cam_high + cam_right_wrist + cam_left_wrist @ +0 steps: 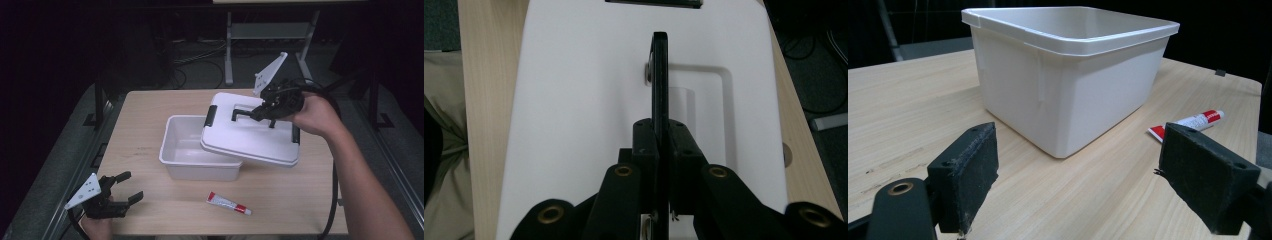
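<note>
A white box (186,150) (1068,75) stands open in the middle of the table. Its white lid (250,135) (584,100), with black clips, hangs tilted over the box's right side. My right gripper (261,112) (660,137) is shut on the lid's black handle (245,113) (660,75) and carries the lid. My left gripper (128,186) (1078,175) rests open at the table's front left corner, with nothing between its pads (973,170). It faces the box's near corner.
A red-and-white tube (229,203) (1193,122) lies on the table in front of the box. The wooden table (145,115) has bare room on its left side. A metal table frame (229,45) stands on the floor behind.
</note>
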Motion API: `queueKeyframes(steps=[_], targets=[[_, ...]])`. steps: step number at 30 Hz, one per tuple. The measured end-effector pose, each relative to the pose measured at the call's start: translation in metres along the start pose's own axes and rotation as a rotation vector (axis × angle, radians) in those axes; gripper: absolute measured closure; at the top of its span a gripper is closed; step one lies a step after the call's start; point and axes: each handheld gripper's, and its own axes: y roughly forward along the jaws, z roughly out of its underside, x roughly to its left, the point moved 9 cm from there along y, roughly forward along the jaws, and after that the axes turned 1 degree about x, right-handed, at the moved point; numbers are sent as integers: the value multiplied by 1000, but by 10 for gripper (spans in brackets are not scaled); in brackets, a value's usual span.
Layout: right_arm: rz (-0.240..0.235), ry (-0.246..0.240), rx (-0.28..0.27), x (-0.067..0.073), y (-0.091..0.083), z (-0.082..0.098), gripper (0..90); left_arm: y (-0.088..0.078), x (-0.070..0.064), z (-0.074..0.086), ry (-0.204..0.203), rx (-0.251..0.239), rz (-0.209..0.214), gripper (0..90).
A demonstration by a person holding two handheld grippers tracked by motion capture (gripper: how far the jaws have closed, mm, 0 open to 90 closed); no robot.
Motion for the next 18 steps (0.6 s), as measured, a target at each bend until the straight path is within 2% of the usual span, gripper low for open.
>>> queueKeyframes(steps=[6, 18], targets=[[23, 37, 0, -1, -17, 18, 839, 1, 0, 0, -1, 1, -1, 157], [42, 83, 12, -1, -30, 49, 838, 1, 0, 0, -1, 2, -3, 157]])
